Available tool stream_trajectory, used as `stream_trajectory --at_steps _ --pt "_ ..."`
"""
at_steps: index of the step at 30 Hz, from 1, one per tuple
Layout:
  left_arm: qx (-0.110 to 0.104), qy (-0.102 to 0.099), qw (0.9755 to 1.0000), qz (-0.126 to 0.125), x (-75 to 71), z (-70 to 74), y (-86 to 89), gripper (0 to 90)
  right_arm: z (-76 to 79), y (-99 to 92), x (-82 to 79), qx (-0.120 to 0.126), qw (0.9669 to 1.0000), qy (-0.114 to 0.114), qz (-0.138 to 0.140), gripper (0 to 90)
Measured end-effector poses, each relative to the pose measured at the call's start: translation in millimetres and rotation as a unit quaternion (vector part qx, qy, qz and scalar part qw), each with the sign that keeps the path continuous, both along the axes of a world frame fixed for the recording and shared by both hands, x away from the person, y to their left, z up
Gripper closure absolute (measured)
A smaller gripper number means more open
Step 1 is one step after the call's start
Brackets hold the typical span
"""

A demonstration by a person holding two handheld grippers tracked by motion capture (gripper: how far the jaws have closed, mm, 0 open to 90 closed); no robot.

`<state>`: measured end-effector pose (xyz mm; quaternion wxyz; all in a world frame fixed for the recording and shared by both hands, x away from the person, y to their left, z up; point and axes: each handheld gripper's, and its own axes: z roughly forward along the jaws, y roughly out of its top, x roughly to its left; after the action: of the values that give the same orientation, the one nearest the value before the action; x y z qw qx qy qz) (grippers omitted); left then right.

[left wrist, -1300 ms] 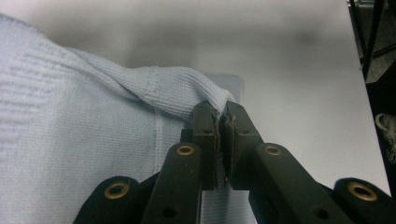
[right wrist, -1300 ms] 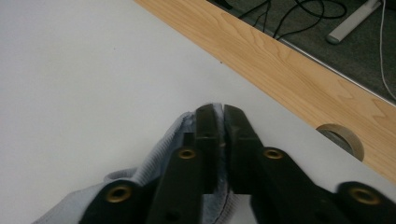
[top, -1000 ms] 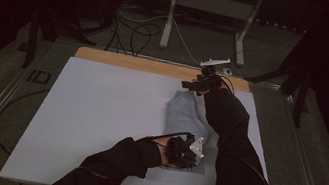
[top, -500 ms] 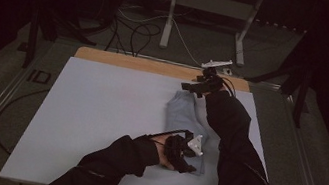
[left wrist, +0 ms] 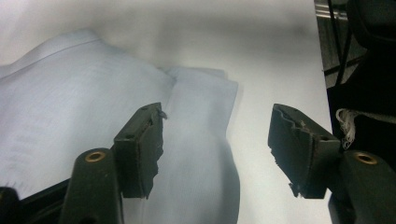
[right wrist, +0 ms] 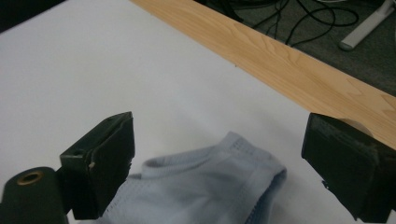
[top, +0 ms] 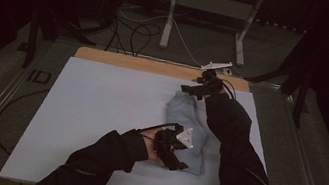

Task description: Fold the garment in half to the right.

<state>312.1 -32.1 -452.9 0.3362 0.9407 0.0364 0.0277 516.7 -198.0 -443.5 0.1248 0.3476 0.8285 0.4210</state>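
Note:
A light blue garment (top: 187, 121) lies folded on the white table (top: 98, 112), right of centre. My left gripper (top: 176, 154) hovers over the garment's near end. In the left gripper view its jaws (left wrist: 217, 126) have just been opening and stand apart, with the folded cloth (left wrist: 93, 116) lying flat below and nothing pressed between the pads. My right gripper (top: 188, 89) is at the garment's far end. In the right gripper view it (right wrist: 219, 140) is open wide just above the garment's ribbed edge (right wrist: 205, 186), not gripping it.
A wooden strip (top: 147, 64) runs along the table's far edge. Beyond it, cables (top: 137, 32) and a metal stand's legs (top: 169, 22) lie on the dark floor. The white surface stretches bare to the left of the garment.
The left gripper has opened and lifted a little off the garment's near end, leaving the cloth on the table. The right gripper has stayed put.

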Motion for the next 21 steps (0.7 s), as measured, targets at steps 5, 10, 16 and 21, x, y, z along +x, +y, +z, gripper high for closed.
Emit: stream_trajectory --at_steps 5,10,16,21 --pt "-0.001 0.000 0.9998 0.021 -0.6 5.6 13.1 24.6 -1.1 -0.4 -7.7 -0.003 1.0000 -0.003 0.006 9.7" --pt "-0.021 0.019 0.9994 0.019 -1.9 8.2 29.6 12.7 -3.7 -1.9 -15.2 -0.008 0.9997 -0.010 0.020 9.7" --pt "-0.029 0.035 0.9985 0.029 -3.5 4.7 49.2 0.4 -3.8 -6.8 -22.9 -0.007 0.9997 -0.020 0.013 12.2" --pt "-0.034 0.022 0.9973 0.061 -9.0 0.9 80.0 0.4 -5.4 -9.0 -24.7 -0.011 0.9999 -0.010 0.003 9.9"
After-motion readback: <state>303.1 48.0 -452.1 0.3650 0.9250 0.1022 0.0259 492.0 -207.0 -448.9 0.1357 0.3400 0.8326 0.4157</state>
